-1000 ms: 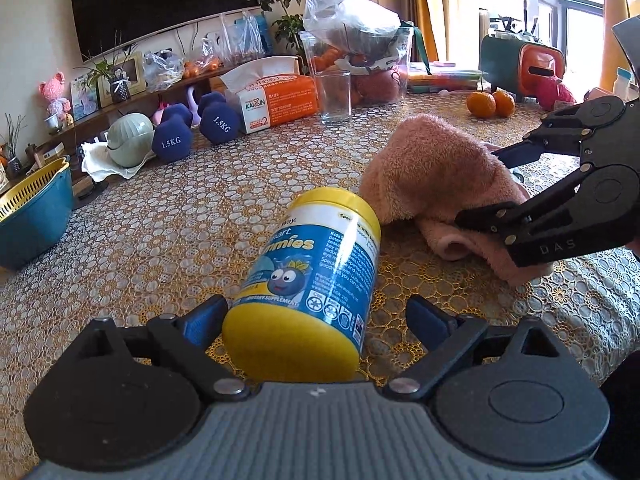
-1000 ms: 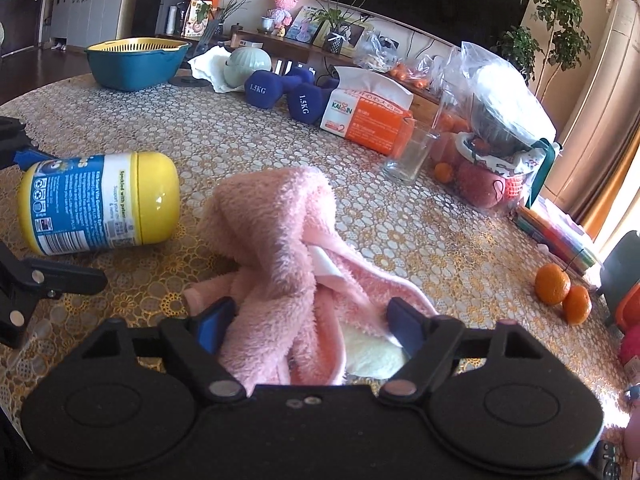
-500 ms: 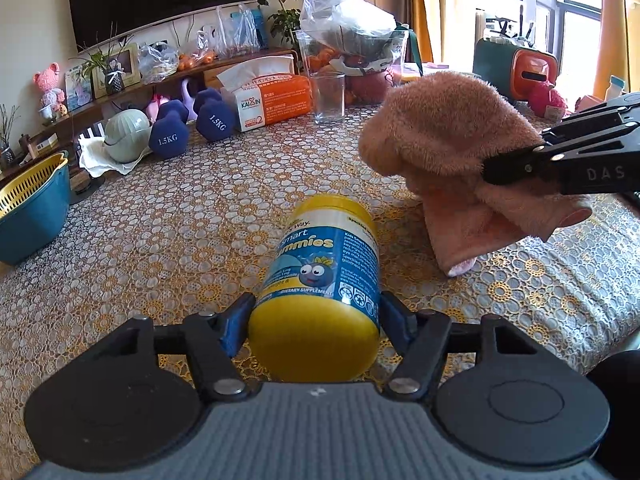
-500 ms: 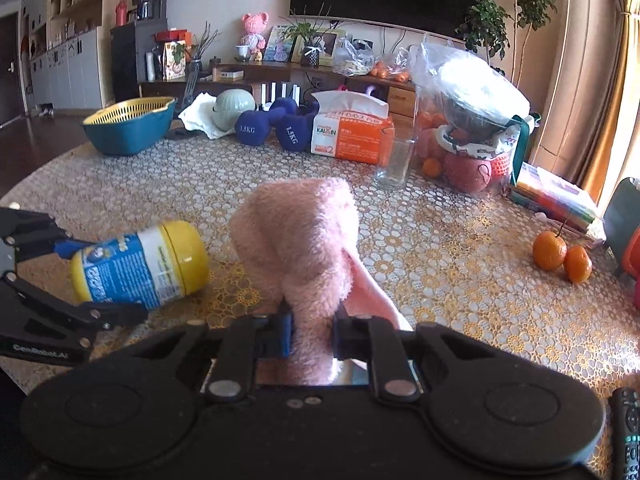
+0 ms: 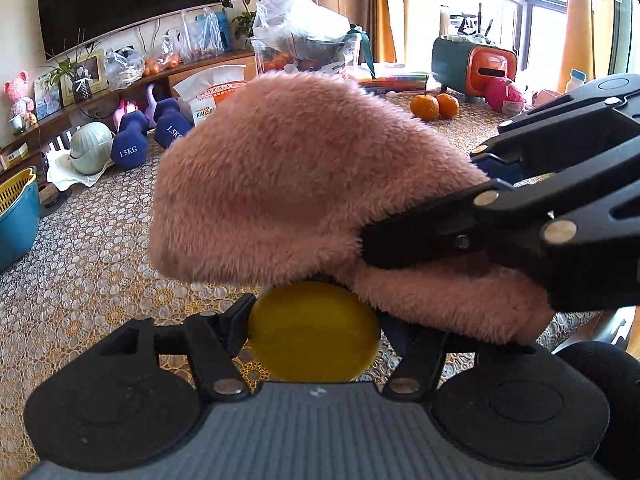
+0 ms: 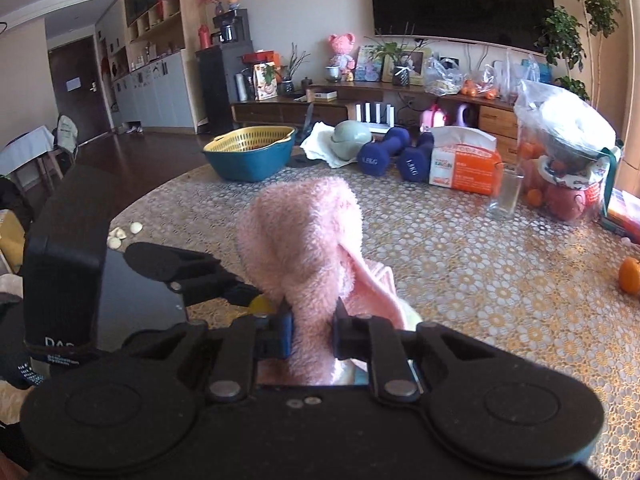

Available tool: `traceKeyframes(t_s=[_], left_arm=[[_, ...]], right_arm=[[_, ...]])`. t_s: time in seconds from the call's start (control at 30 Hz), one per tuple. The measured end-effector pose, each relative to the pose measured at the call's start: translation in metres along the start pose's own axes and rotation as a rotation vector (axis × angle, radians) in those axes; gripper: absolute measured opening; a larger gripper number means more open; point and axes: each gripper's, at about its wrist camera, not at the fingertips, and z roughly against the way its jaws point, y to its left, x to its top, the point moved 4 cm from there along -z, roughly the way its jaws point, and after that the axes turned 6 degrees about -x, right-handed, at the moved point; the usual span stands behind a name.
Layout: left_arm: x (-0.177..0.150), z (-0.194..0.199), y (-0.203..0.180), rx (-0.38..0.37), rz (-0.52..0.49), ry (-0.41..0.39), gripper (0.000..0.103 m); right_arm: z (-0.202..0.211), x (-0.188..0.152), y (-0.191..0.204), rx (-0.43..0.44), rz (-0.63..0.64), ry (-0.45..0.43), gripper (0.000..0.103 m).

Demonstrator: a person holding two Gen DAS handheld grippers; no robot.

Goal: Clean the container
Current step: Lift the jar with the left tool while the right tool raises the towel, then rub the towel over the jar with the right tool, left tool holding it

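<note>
Towel [image 5: 304, 168] over bottle [image 5: 314, 332]

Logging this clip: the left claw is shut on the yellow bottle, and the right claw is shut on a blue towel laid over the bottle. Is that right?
Not quite. The towel is pink, not blue, as the left wrist view shows plainly. The rest stands: the left claw is shut on the yellow bottle, and the right claw is shut on the towel laid over it.

We see a table [image 6: 460, 280] under a gold lace-pattern cloth. On it: teal basket [image 6: 250, 158], two blue dumbbells [image 6: 394, 152], orange tissue box [image 6: 466, 168], empty glass [image 6: 506, 194], two oranges [image 5: 436, 105].
</note>
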Motion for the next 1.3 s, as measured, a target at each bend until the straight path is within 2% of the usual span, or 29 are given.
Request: traceKeyframes(t_s=[0.17, 0.37, 0.63, 0.87, 1.03, 1.1, 1.2, 1.3], left_arm=[[0.000, 0.000, 0.005, -0.021, 0.030, 0.004, 0.065], [0.003, 0.002, 0.008, -0.038, 0.043, -0.011, 0.064], [0.003, 0.004, 0.016, -0.038, 0.064, -0.021, 0.064], [-0.004, 0.005, 0.024, -0.064, 0.102, -0.013, 0.064], [-0.010, 0.005, 0.026, -0.068, 0.112, 0.001, 0.064], [-0.010, 0.005, 0.027, -0.068, 0.120, -0.003, 0.064], [-0.007, 0.006, 0.029, -0.069, 0.126, -0.007, 0.064], [-0.004, 0.006, 0.030, -0.075, 0.132, -0.008, 0.064]], right_arm=[[-0.008, 0.000, 0.003, -0.001, 0.018, 0.013, 0.016], [-0.026, 0.001, -0.014, -0.084, 0.050, 0.025, 0.017], [-0.055, -0.001, -0.045, -0.140, -0.022, 0.079, 0.017], [-0.073, -0.005, -0.059, -0.128, -0.077, 0.127, 0.016], [-0.077, -0.011, -0.046, -0.157, 0.026, 0.146, 0.016], [-0.072, -0.008, -0.042, -0.172, 0.058, 0.136, 0.015], [-0.047, 0.008, -0.044, -0.163, 0.032, 0.064, 0.015], [-0.019, 0.019, -0.039, -0.089, 0.032, 0.007, 0.015]])
